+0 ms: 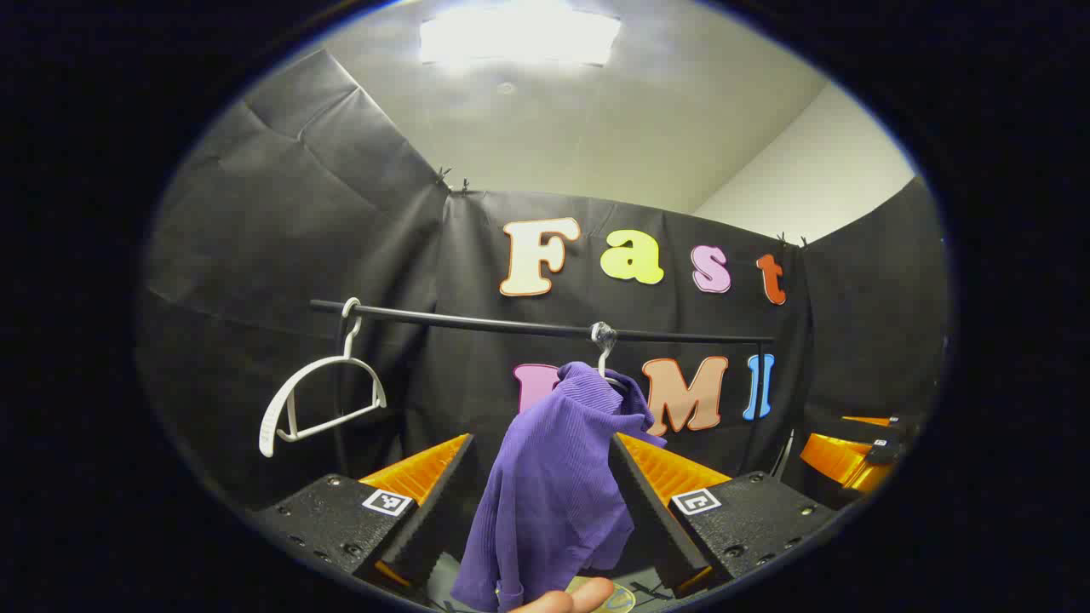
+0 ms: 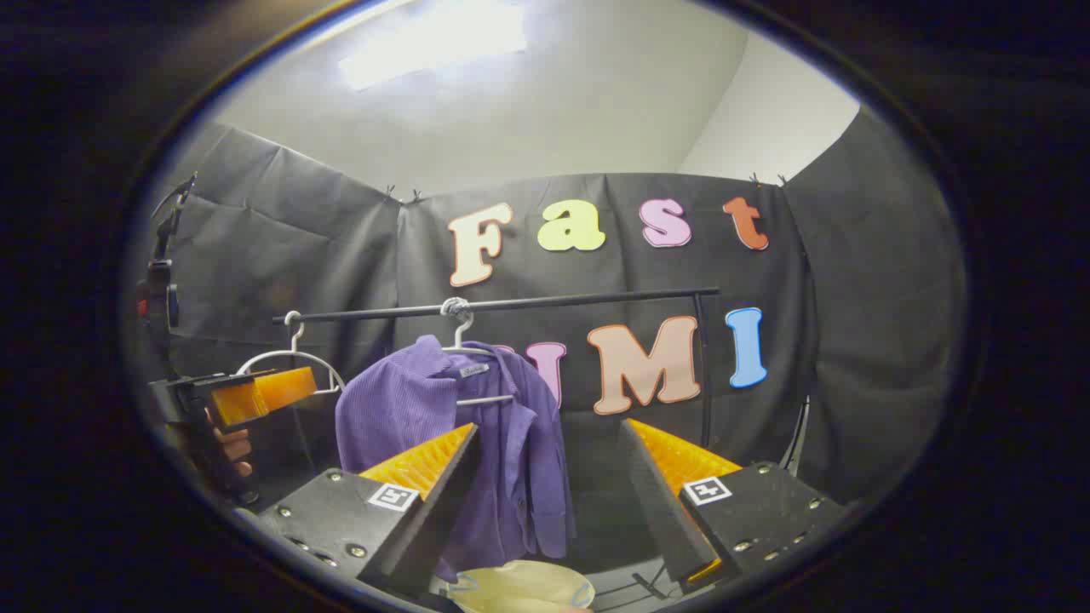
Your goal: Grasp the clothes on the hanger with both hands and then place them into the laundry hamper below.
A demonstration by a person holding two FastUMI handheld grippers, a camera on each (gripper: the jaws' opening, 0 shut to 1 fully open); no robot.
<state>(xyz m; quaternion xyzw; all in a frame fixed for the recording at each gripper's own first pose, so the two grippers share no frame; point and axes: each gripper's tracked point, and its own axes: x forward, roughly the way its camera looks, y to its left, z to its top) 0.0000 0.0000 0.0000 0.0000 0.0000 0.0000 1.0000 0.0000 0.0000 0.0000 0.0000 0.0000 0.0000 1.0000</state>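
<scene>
A purple ribbed shirt (image 1: 553,494) hangs from a white hanger (image 1: 604,347) on the black rail (image 1: 477,322). It droops down between the two fingers of my left gripper (image 1: 541,443), which stands open around it without pressing on it. In the right gripper view the same shirt (image 2: 400,404) hangs on its hanger (image 2: 464,340), and my right gripper (image 2: 552,427) is open, its left finger in front of the shirt's lower part. The cream laundry hamper (image 2: 519,586) sits below the shirt. The left gripper (image 2: 251,393), held by a hand (image 2: 232,449), is to the shirt's left.
An empty white hanger (image 1: 319,400) hangs at the rail's left end, and it is also in the right gripper view (image 2: 294,353). The rail's upright post (image 2: 703,375) stands on the right. A fingertip (image 1: 575,596) shows at the bottom edge. The right gripper (image 1: 856,449) is far right.
</scene>
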